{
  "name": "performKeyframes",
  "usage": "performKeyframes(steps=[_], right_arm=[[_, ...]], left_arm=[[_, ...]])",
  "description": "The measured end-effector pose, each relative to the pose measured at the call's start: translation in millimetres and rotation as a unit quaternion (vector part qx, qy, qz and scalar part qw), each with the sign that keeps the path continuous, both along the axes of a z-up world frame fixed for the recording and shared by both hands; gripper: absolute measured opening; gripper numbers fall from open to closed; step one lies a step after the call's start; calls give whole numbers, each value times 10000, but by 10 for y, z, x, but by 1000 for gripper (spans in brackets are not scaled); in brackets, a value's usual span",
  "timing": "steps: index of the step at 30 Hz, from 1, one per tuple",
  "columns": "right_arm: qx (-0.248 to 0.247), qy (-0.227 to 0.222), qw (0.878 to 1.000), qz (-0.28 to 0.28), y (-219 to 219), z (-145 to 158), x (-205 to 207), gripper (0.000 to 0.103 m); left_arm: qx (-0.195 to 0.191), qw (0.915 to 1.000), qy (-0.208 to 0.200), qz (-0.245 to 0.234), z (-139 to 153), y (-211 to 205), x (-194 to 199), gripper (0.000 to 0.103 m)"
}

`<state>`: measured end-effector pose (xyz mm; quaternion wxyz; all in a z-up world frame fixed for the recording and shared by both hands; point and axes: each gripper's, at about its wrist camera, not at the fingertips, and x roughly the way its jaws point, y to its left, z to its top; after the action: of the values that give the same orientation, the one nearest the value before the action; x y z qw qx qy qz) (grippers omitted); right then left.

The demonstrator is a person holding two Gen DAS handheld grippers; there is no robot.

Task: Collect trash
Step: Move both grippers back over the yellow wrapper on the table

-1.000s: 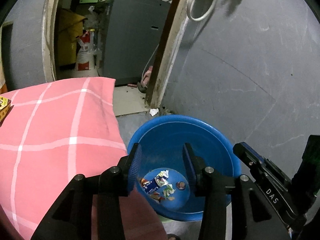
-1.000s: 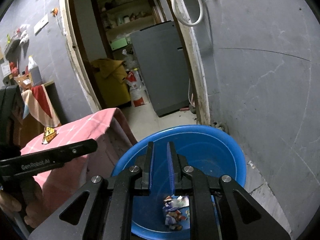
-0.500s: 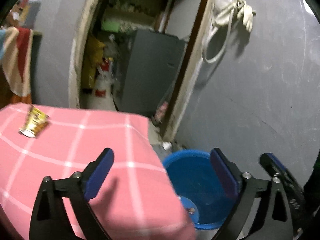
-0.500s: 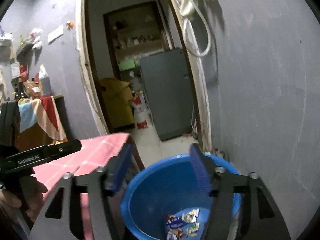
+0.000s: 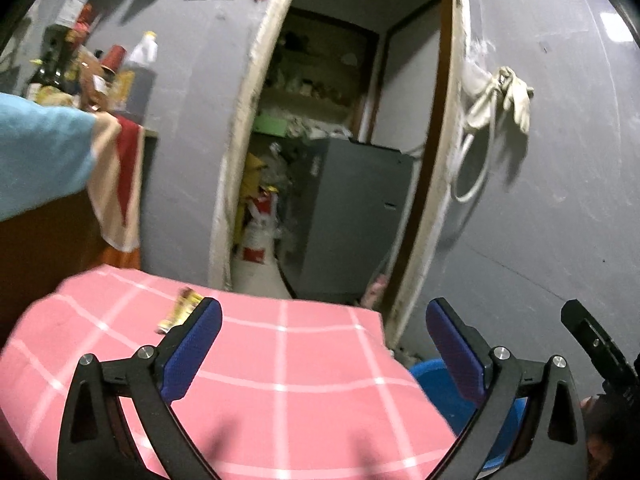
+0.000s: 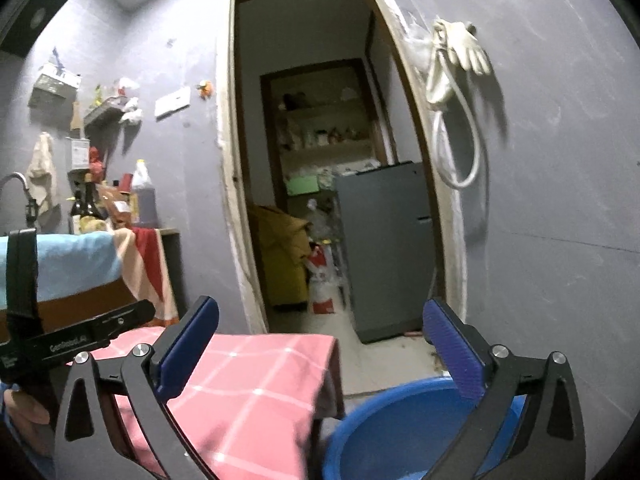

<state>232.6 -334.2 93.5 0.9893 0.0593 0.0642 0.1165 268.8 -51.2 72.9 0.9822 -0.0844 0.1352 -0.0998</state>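
A yellow snack wrapper (image 5: 181, 309) lies on the pink checked tablecloth (image 5: 288, 380), just beyond the left finger of my left gripper (image 5: 324, 344), which is open and empty above the table. The blue basin (image 6: 396, 428) sits on the floor right of the table; its rim also shows in the left wrist view (image 5: 430, 380). My right gripper (image 6: 320, 344) is open and empty, raised above the basin and the table corner. The trash inside the basin is out of view.
An open doorway (image 6: 320, 184) leads to a storeroom with a grey fridge (image 6: 384, 248). A grey wall with a hung glove and hose (image 6: 452, 72) stands right. A cloth-covered counter with bottles (image 6: 120, 208) is at left.
Both grippers have opened wide and tilted up from the basin. The left one has swung left over the pink table, bringing the yellow wrapper close to its left finger.
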Motion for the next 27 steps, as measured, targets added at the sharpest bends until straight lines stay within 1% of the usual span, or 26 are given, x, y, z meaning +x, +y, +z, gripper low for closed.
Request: performKeyframes(steps=[4,8,13,17,22,24,27], right_arm=[[-30,-61,9999,158,218,44,28,103],[-47,-31,9994,336,456,66,98,103],[-73,52,9984,558,748,74,207,103],[-114,232,9967,773,1030,51,362,103],[-278,582,9925,1037,1361,-27,580,103],[-361,773,9899,1133,1499,-70,673,103],[-491,1130,9845,1246,1715,-141,841,103]], left_arm=[[53,9997,-101,203,3,198,-66,100],[133,9990,-171,401,43,414,-125,101],[235,9972,-258,660,42,694,-171,101],[321,9949,-270,918,-11,954,-161,101],[354,9914,-93,1259,-130,1275,-107,101],[392,9892,55,1409,-187,1405,-59,101],[446,9852,387,1608,-274,1583,46,101]])
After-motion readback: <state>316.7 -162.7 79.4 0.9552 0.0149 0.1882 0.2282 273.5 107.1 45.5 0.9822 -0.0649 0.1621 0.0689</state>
